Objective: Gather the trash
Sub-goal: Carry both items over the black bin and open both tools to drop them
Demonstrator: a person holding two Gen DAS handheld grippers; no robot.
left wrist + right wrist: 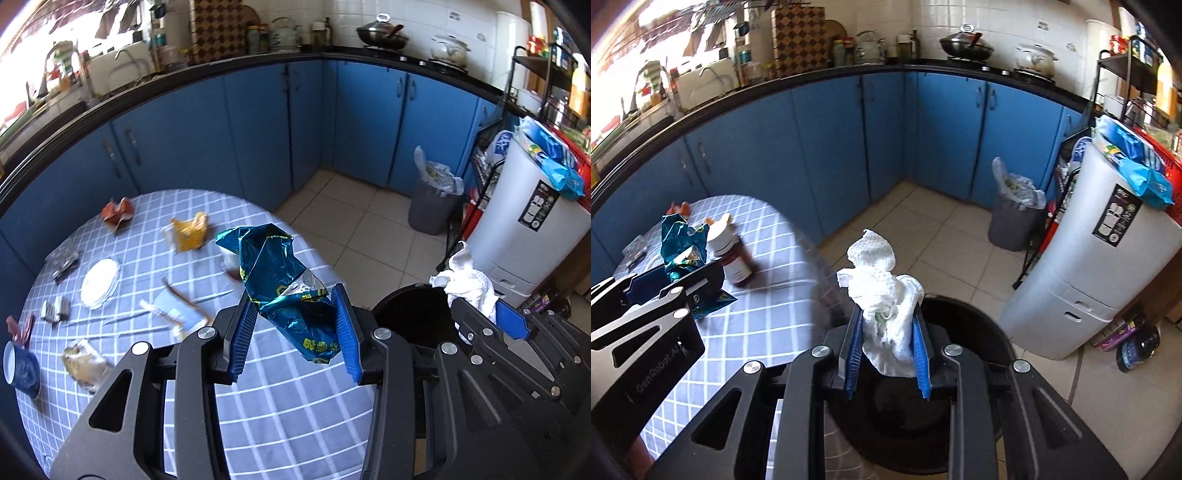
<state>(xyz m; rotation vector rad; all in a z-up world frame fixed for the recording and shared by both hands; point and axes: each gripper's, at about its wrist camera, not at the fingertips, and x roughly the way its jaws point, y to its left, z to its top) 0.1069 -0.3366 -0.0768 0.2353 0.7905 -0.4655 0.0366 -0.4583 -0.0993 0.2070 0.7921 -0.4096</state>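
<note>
My left gripper (293, 295) is shut on a crumpled blue foil snack bag (280, 280) and holds it above the table's right edge; the bag also shows in the right wrist view (685, 247). My right gripper (886, 314) is shut on a wad of white paper towel (882, 288) and holds it over the open black trash bin (960, 321). In the left wrist view the towel (467, 282) and the right gripper (480, 306) hang over the bin (410, 314). Several wrappers lie on the checked table (295, 406): an orange one (190, 232) and a red one (118, 212).
On the table lie a glass plate (99, 282), a brown wrapper (85, 363), a blue cup (20, 367), chopsticks (129, 321) and a brown bottle (733, 260). A grey lined bin (1012, 218) and a white appliance (1089, 273) stand on the tiled floor. Blue cabinets run behind.
</note>
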